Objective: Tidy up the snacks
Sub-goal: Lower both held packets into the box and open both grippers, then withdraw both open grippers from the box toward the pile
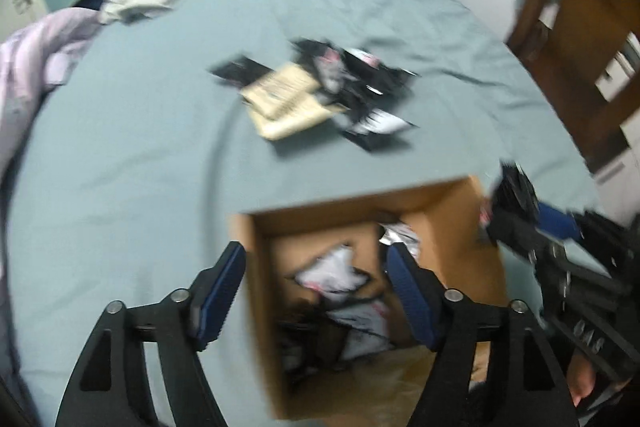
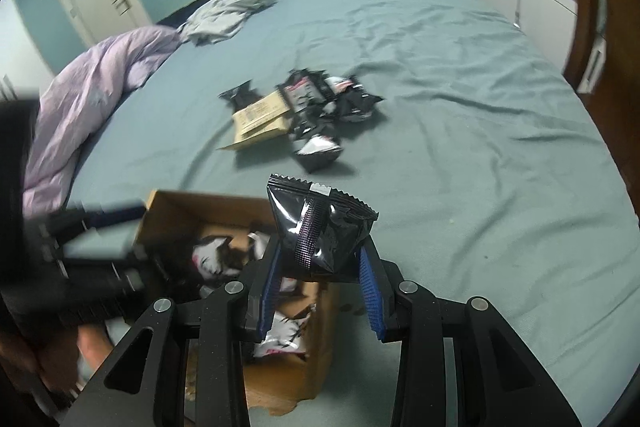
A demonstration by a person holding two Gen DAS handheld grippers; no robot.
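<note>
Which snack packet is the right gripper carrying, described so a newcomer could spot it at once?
Start at the blue-green bed sheet, then the open cardboard box at its near edge. Just right of the box, the right gripper pinches a glossy black packet. Unlike the pile mid-bed, it is off the sheet and shows no white or pink print.

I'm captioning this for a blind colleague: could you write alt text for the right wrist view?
The right gripper holds a black snack packet beside an open cardboard box that already contains packets, on a teal bed sheet. More packets lie piled farther back.
</note>
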